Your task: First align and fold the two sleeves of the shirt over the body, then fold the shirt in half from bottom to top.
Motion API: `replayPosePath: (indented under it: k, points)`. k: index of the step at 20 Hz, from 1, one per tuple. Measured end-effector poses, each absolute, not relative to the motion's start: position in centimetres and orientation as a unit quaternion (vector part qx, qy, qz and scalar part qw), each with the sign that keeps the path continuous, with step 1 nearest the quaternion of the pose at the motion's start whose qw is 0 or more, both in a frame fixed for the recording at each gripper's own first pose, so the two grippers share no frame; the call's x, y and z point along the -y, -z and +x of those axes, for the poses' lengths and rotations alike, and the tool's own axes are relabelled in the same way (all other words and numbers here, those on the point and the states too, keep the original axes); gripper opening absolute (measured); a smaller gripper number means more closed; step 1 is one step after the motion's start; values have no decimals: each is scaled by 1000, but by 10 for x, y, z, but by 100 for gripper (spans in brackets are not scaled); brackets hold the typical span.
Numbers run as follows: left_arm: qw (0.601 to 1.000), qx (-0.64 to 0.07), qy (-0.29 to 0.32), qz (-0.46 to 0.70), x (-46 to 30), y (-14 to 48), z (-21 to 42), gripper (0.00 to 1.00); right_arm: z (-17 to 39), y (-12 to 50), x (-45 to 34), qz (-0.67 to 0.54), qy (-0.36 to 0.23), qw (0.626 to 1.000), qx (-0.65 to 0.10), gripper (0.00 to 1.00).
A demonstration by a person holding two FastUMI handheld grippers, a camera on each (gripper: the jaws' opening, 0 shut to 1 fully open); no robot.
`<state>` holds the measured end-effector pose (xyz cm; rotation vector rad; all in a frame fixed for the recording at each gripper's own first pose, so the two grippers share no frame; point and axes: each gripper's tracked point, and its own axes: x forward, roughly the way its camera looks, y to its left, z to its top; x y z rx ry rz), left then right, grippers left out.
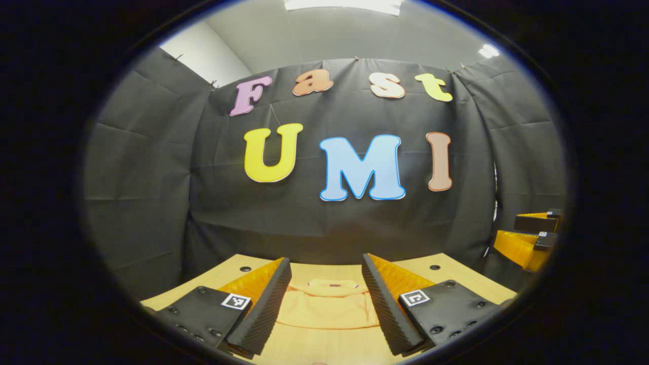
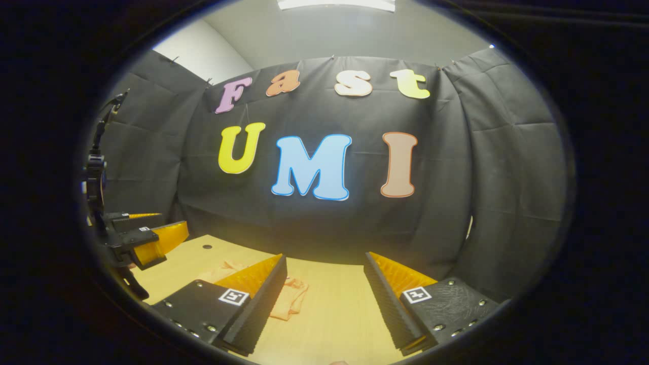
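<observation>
Both claws, left claw and right claw, gape wide above the shirt.

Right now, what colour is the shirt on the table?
Light orange, plain with no pattern. The shirt shows best in the left gripper view.

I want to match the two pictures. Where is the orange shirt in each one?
Left gripper view: the shirt lies on the table, low centre, seen between the left gripper's fingers.
Right gripper view: it lies low and left of centre, partly behind a finger.
Shared landmark: the wooden table.
</observation>
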<state>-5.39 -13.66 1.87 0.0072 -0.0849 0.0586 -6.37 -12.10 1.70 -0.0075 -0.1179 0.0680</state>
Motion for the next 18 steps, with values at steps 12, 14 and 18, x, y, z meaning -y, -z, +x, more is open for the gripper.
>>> replayPosePath:
  k: [12,14,18]
  points:
    - [999,41,-29,1,178,-14,-52,93,-63,-18,154,5,-36,997,67,93]
    - [999,40,-25,2,183,-14,-49,93,-61,-16,157,10,-33,997,65,93]
    - [999,38,-22,-3,184,-13,-43,93,-58,-20,159,3,-29,997,69,94]
